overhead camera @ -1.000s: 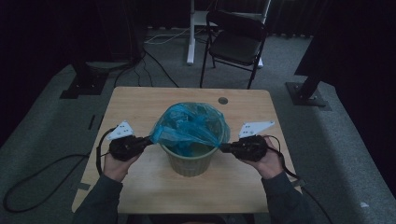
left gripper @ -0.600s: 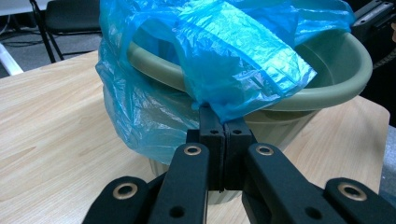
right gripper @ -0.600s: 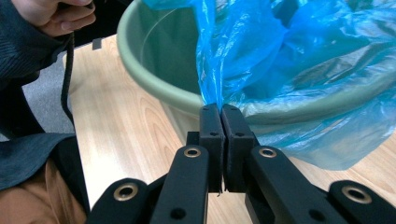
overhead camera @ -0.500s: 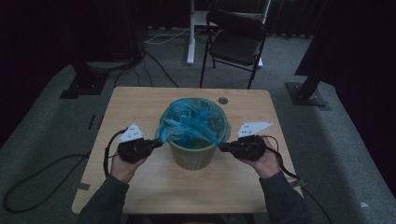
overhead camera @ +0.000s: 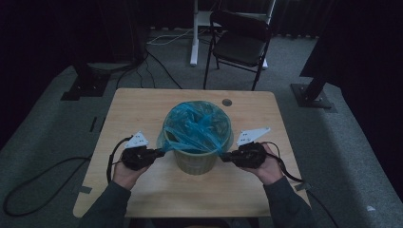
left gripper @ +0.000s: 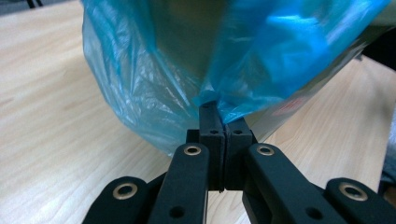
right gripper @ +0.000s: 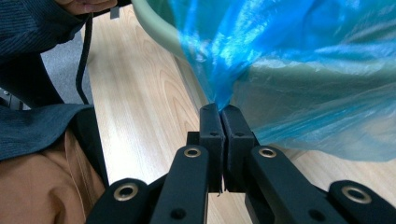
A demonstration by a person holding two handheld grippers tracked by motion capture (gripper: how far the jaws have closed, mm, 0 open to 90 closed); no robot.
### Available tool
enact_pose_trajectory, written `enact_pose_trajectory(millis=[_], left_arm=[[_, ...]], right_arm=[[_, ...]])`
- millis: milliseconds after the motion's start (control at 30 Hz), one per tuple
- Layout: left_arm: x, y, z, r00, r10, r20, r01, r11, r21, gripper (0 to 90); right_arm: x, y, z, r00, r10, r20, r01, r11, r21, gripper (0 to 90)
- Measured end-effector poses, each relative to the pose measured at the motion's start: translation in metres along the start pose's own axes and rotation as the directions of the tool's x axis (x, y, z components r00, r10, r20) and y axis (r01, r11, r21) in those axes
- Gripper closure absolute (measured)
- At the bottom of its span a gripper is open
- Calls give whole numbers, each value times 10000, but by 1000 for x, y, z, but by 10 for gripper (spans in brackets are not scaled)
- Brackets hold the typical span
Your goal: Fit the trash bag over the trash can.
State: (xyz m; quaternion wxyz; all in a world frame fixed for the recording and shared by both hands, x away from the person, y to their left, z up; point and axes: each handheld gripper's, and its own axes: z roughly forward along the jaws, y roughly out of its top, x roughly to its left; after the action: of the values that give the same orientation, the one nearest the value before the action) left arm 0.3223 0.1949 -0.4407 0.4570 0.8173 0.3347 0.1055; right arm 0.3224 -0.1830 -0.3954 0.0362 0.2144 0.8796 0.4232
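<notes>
Left gripper [overhead camera: 159, 153] has dropped since a second ago: it sat level with the bin's top edge then, now it pulls the bag [overhead camera: 197, 127] down over the outside of the bin [overhead camera: 194, 160]. Right gripper [overhead camera: 224, 156] has barely shifted.

Hard to make out: the high view is dim, so both pairs of jaws read as dark lumps against the bin wall, and the pinch itself is lost there. The bin's rim is wrapped in film all round. Its inside is masked by crumpled plastic. In the left gripper view [left gripper: 218, 116] the bin's wall shows through the film as a blurred olive band, and the bag's upper part runs off the frame. In the right gripper view [right gripper: 220, 114] the bag and rim are cut off at the top and right. A dark sleeve [right gripper: 32, 28] and a cable [right gripper: 84, 56] sit to the left of the fingers, partly out of frame.

Grip: both pairs of jaws are pressed together, each clamped on a gathered fold of bag that fans out just beyond the tips.

Materials: bag is thin, glossy, translucent blue film, wrinkled and stretched into ridges at each pinch. Bin is round, smooth, dull green plastic with a rolled rim [right gripper: 159, 28]. Jaws are matte black blocks on linked bars with brass-ringed pivots. Table [overhead camera: 142, 104] is pale wood grain, lying under both grippers.
</notes>
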Motion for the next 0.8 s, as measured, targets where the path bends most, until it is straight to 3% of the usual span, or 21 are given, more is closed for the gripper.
enact_pose_trajectory(millis=[33,167,267,367,533,567,800], left_arm=[[2,-3,3,9998,-149,104,148,9998,95,887],[2,-4,5,9999,-136,61,135,9997,223,876],[3,-4,2,9998,-164,-88,165,9998,116,799],[6,-6,-14,9991,-224,-373,211,9992,-334,745],[8,-8,-30,9991,-239,-362,208,9964,-822,689],[7,-9,-39,9992,-195,-343,156,9938,-1104,676],[8,-8,-54,9996,-42,-267,-1,9873,-1588,617]], right_arm=[[-2,-2,2,9999,102,-49,-102,9999,57,885],[-4,-2,3,9999,158,-64,-158,9998,104,885],[-3,-2,3,9999,140,-32,-140,9998,111,882],[-3,-3,0,9999,125,30,-125,9999,90,871],[-5,-3,-2,9998,157,94,-159,9998,131,859],[-5,-3,-3,9998,160,105,-161,9998,146,854],[-4,-3,-4,9998,113,142,-115,9999,104,850]])
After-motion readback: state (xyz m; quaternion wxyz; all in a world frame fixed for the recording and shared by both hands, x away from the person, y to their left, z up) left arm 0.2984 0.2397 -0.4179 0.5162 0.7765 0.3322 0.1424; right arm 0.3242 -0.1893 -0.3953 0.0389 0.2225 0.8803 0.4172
